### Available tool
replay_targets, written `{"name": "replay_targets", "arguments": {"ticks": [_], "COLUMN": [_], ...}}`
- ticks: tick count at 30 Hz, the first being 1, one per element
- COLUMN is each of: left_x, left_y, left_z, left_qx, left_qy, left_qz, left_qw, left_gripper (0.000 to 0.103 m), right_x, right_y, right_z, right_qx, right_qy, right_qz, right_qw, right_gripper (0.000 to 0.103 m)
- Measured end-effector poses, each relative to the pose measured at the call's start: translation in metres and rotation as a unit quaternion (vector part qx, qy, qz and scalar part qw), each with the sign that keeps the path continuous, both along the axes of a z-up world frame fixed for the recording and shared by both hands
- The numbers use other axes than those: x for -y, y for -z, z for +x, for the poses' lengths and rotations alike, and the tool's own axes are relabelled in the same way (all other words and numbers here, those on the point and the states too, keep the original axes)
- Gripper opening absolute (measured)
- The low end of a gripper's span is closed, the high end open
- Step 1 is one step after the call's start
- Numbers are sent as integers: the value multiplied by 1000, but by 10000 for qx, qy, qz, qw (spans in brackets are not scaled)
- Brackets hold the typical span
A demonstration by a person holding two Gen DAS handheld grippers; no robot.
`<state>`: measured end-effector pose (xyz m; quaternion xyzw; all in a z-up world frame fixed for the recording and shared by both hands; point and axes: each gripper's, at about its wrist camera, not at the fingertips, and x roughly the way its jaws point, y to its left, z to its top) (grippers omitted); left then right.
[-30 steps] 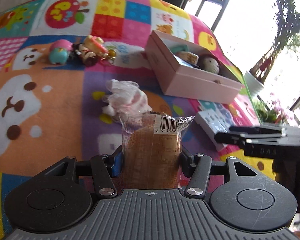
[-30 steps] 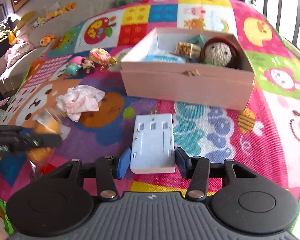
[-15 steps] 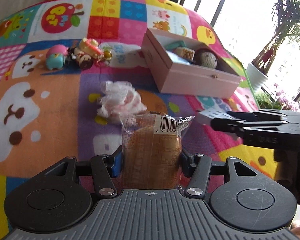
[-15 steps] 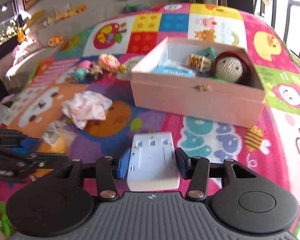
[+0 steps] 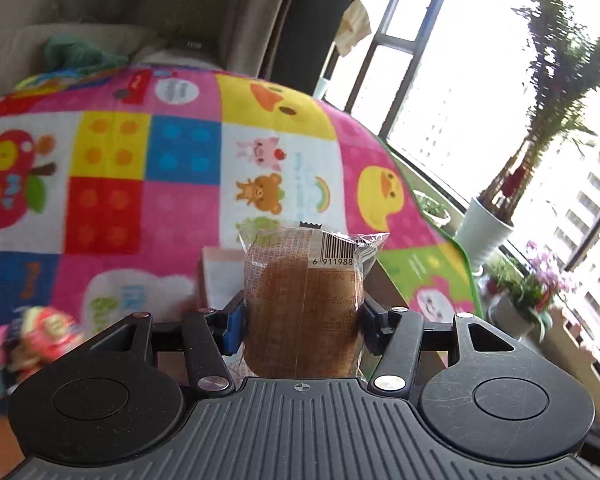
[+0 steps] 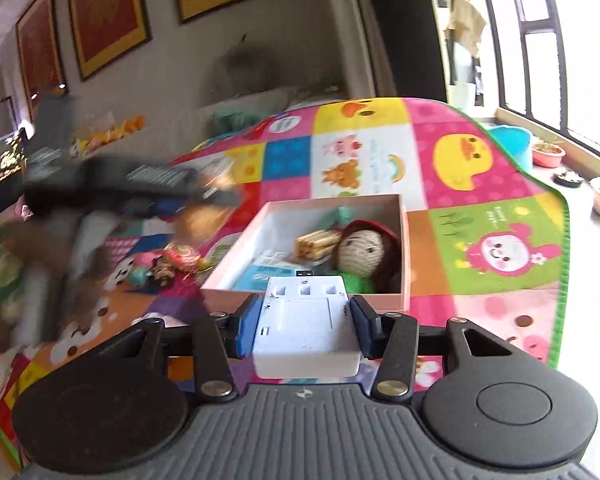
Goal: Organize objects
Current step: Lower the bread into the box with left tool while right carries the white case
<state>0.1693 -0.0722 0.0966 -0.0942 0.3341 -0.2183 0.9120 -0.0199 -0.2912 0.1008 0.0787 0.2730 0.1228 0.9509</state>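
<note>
Left gripper (image 5: 302, 316) is clamped on a wrapped cake (image 5: 304, 304); both blue pads press the clear wrapper, barcode end pointing away from the gripper. Behind and below the cake, a pale pink box (image 5: 216, 276) is partly seen, mostly hidden by the cake and the gripper body. Further ahead, the patchwork play mat (image 5: 148, 184) is spread out, with duck, bear and apple squares. Low to the left of the gripper, a cluster of small toys (image 5: 36, 336) is seen, blurred. To the right, a window and a potted plant (image 5: 496, 216) are visible.

Right gripper (image 6: 304, 318) is closed on a white power strip (image 6: 306, 328); its jaws have just been closing, with the strip held between the pads and lifted off the mat. Directly ahead of it, the open pink box (image 6: 404, 240) is seen, holding a knitted doll (image 6: 364, 252), a tan snack pack (image 6: 316, 242) and a pale blue packet (image 6: 270, 272). Left of the box, small toys (image 6: 168, 264) lie on the mat. Up and to the left of the right gripper, the left gripper (image 6: 220, 196) is seen motion-blurred, with its orange-brown cake (image 6: 198, 220) near the box's left rim; contact with the box cannot be told.
</note>
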Motion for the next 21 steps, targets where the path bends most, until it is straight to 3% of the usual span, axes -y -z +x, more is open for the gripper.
{"name": "replay_targets", "arguments": {"ticks": [3, 5, 9, 11, 14, 18, 21], "left_x": [23, 31, 45, 38, 21, -2, -10], "left_y": [36, 52, 47, 38, 22, -3, -10], "left_z": [42, 47, 35, 25, 10, -18, -25], "left_qx": [-330, -368, -262, -186, -70, 482, 446], "left_qy": [-213, -189, 265, 331, 381, 211, 279], "left_qz": [330, 644, 1307, 1287, 916, 502, 320], "left_qw": [9987, 9971, 9907, 9910, 9950, 9974, 9981], "left_gripper": [63, 65, 63, 64, 64, 59, 59], "right_x": [9, 15, 23, 21, 16, 11, 6], "right_y": [7, 12, 18, 21, 20, 14, 6], "right_z": [8, 13, 20, 23, 23, 23, 27], "right_qx": [-73, -126, -217, -251, -205, -128, -14], "right_qy": [195, 305, 408, 416, 350, 335, 283], "right_qz": [-5, -16, -18, -49, -46, -76, -92], "right_qw": [9998, 9995, 9989, 9988, 9992, 9993, 9996], "right_gripper": [47, 47, 47, 47, 47, 47, 47]}}
